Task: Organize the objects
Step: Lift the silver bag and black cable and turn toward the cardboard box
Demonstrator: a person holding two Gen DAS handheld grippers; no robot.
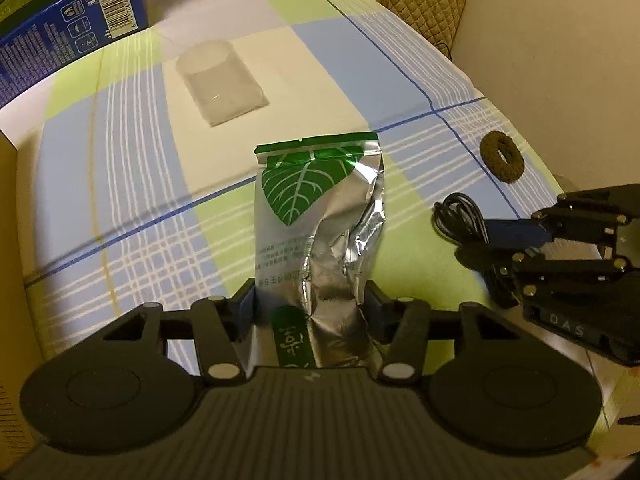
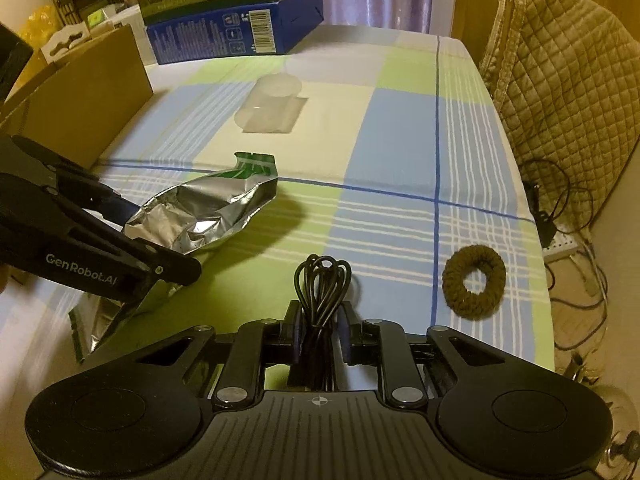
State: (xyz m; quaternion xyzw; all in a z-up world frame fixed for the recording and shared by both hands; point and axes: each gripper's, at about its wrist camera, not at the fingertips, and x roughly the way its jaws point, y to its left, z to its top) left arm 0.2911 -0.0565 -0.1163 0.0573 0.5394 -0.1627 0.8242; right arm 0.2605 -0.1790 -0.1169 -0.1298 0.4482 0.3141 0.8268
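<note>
Left gripper (image 1: 310,308): pinches the foil pouch (image 1: 316,216) near its lower end, a blue pad pressed against each side.
Foil pouch: silver, crumpled, with a green leaf print; it slants up off the checked tablecloth (image 1: 132,152) of the table.
Right gripper (image 2: 319,330): nearly pressed together, clamping the coiled black cable (image 2: 322,280), whose loops stick out past the fingertips.
Left wrist view only: the leaf print and green label on the pouch face; the right gripper (image 1: 500,248) from the side, with the cable (image 1: 460,216) bunched in front of it.
Right wrist view only: the pouch's (image 2: 208,208) bare silver back; a cardboard box (image 2: 80,100) left of the cloth; power cords on the floor to the right.
Both views: a brown ring-shaped scrunchie (image 2: 474,286) lies flat near the cable; a clear plastic cylinder (image 1: 218,80) lies farther off; a blue carton (image 2: 236,28) sits at the far edge.
</note>
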